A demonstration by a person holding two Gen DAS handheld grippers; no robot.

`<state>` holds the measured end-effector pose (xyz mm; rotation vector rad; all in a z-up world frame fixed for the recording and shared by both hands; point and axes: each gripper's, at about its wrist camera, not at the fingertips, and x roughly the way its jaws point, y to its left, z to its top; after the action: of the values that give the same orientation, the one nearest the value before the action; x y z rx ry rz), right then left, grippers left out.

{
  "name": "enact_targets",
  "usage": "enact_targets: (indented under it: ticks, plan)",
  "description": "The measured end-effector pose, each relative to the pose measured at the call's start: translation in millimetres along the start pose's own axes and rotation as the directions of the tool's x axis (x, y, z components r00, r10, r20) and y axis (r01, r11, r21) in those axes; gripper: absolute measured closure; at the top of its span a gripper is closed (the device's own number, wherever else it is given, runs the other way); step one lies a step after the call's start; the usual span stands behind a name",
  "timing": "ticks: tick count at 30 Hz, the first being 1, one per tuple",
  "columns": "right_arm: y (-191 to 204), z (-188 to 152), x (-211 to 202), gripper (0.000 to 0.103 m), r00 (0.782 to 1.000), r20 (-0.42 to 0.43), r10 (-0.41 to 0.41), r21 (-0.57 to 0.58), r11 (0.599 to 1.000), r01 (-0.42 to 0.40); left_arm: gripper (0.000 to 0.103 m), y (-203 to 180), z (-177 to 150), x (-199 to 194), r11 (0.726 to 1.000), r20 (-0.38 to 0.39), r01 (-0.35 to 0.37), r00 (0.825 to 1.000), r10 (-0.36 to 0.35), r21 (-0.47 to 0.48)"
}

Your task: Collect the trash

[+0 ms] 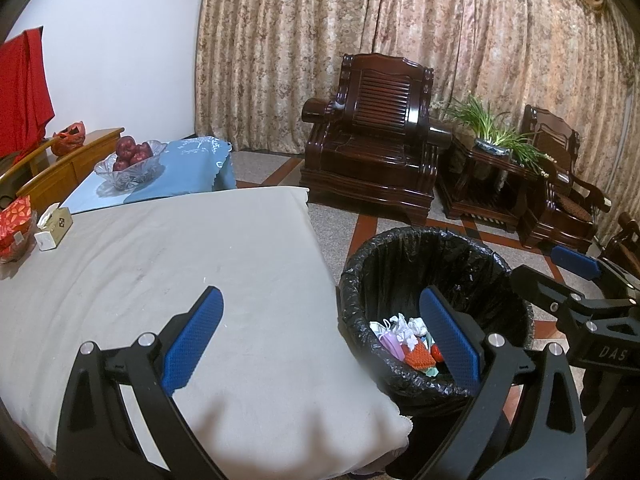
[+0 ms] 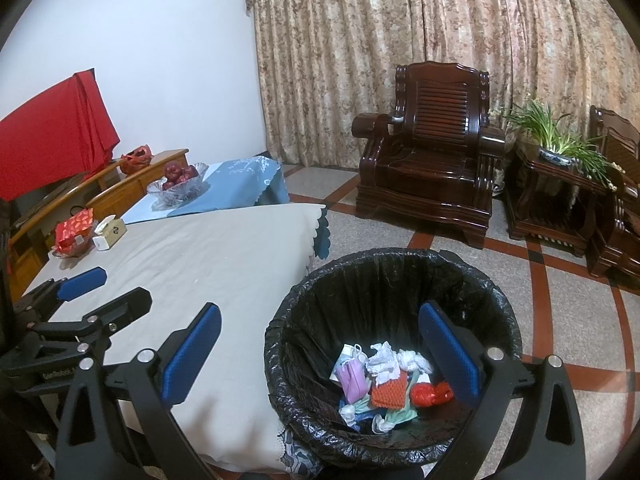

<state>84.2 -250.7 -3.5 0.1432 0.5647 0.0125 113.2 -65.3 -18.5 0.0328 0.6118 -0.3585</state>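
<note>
We held both hand-held grippers, left (image 1: 320, 340) and right (image 2: 320, 348), released and empty over the black-lined round bin (image 2: 304, 312); collecting looked finished, next checking the beige-clothed worktop (image 2: 208, 264) beside the bin.

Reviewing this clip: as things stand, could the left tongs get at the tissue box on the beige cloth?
Probably yes. The left tongs are open and empty, and the beige cloth between them and the tissue box lies bare. Only the red packet sits close beside it.

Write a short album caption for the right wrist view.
Open right tongs hover over a black-lined trash bin holding crumpled trash, beside a cloth-covered table.
</note>
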Motion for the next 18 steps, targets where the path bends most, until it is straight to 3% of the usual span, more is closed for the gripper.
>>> enact_targets:
  ticks: [18]
  plan:
    - [-0.9,0.3,0.6,0.006,1.0,-0.001,0.0,-0.001,1.0,0.0,0.007,-0.5,-0.4,0.2,1.0,-0.002,-0.001,1.0,0.001,0.002]
